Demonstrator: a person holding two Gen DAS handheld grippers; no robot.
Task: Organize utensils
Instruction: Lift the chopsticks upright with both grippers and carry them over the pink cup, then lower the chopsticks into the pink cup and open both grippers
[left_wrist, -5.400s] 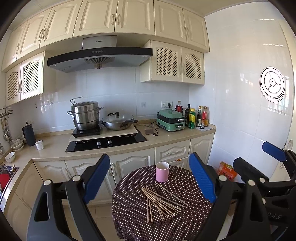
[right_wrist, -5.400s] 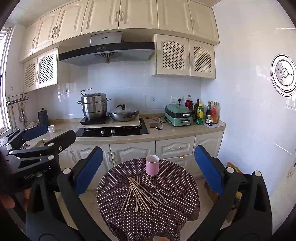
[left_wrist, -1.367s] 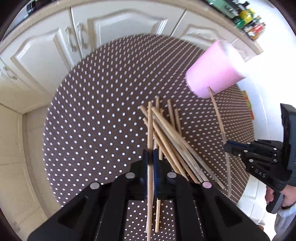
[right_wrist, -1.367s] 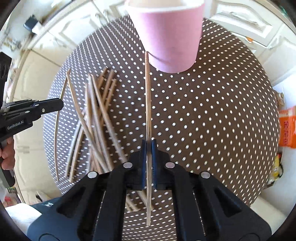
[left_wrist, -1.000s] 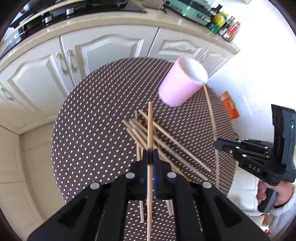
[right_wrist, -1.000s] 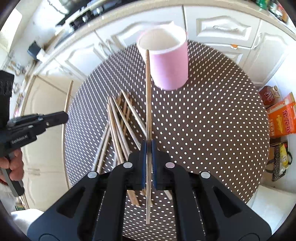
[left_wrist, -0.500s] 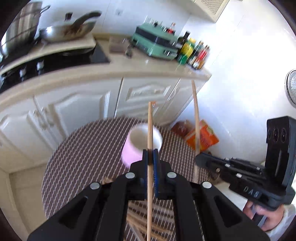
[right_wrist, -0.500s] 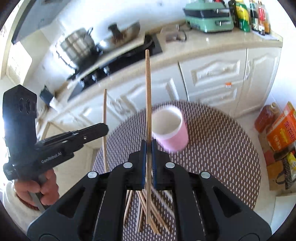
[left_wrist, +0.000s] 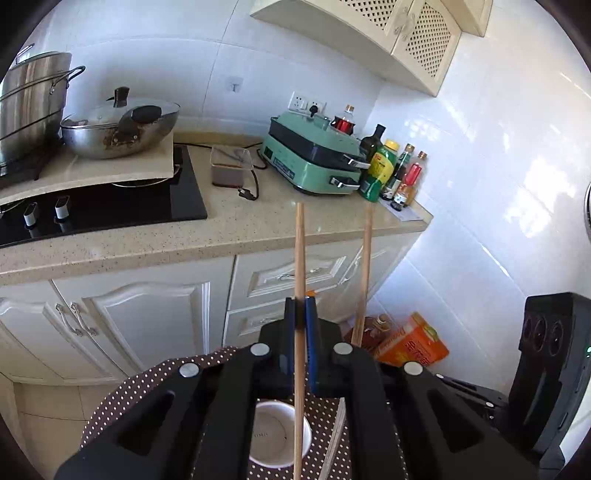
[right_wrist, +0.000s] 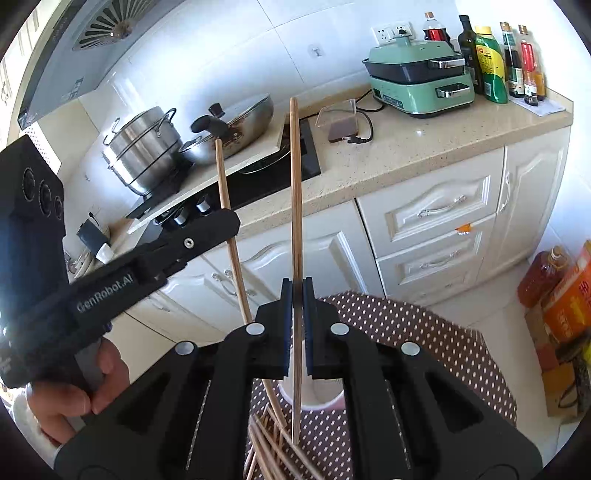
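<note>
My left gripper (left_wrist: 300, 312) is shut on a wooden chopstick (left_wrist: 299, 258) held upright, its lower end over the open mouth of the pink cup (left_wrist: 273, 439) on the dotted table. My right gripper (right_wrist: 296, 295) is shut on another chopstick (right_wrist: 294, 184), also upright, with the cup (right_wrist: 317, 397) just below it. Each gripper's chopstick shows in the other's view: the right one's (left_wrist: 364, 273) and the left one's (right_wrist: 229, 229). The left gripper's body (right_wrist: 155, 258) is at the left. Several loose chopsticks (right_wrist: 269, 454) lie on the table in front of the cup.
The round table with the brown dotted cloth (right_wrist: 424, 332) stands before white cabinets (left_wrist: 155, 314). On the counter are a stove (left_wrist: 103, 210), pots (left_wrist: 118, 129), a green cooker (left_wrist: 314, 162) and bottles (left_wrist: 391, 173). An orange box (left_wrist: 410, 343) and an oil bottle (right_wrist: 543, 277) sit on the floor.
Both grippers have tilted further up and moved over the cup. The chopsticks now stand upright above it, with the cup under the fingers instead of ahead of them.
</note>
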